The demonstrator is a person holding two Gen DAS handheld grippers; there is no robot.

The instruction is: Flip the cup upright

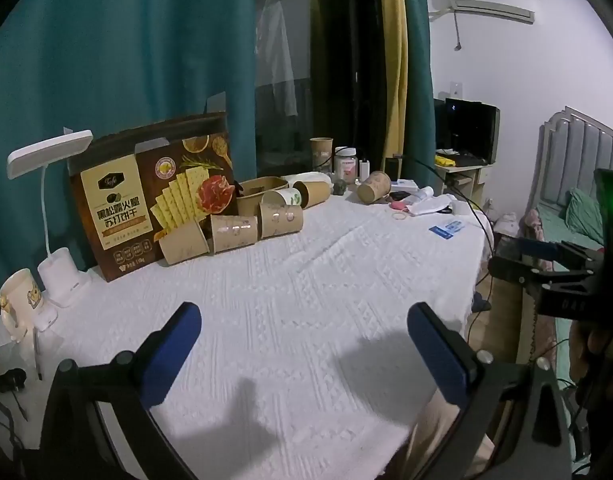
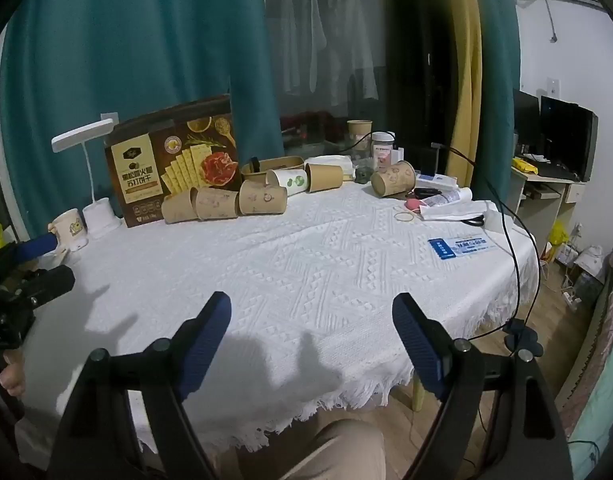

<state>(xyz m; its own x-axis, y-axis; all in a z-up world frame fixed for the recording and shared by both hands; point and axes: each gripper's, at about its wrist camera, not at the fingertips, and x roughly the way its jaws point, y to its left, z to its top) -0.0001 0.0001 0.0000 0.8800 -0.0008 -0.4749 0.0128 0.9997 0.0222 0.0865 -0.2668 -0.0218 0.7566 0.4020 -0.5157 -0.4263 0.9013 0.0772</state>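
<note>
Several brown paper cups lie on their sides at the far edge of the white tablecloth [image 1: 306, 300]. One patterned cup [image 1: 374, 187] lies apart at the back right; it also shows in the right wrist view [image 2: 394, 184]. A row of three cups [image 1: 234, 232] lies before the cracker box, also in the right wrist view [image 2: 226, 202]. A white cup [image 2: 288, 181] and a plain brown cup [image 2: 324, 177] lie behind them. My left gripper [image 1: 304, 356] is open and empty over the near cloth. My right gripper [image 2: 312, 344] is open and empty near the front edge.
A cracker box [image 1: 154, 196] and a white desk lamp [image 1: 50, 152] stand at the back left, with a mug [image 1: 20, 300]. A brown bowl [image 2: 272, 168], a jar [image 2: 382, 148], an upright cup [image 2: 359, 132], a blue card [image 2: 458, 246] and a black cable [image 2: 506, 220] are at the back and right.
</note>
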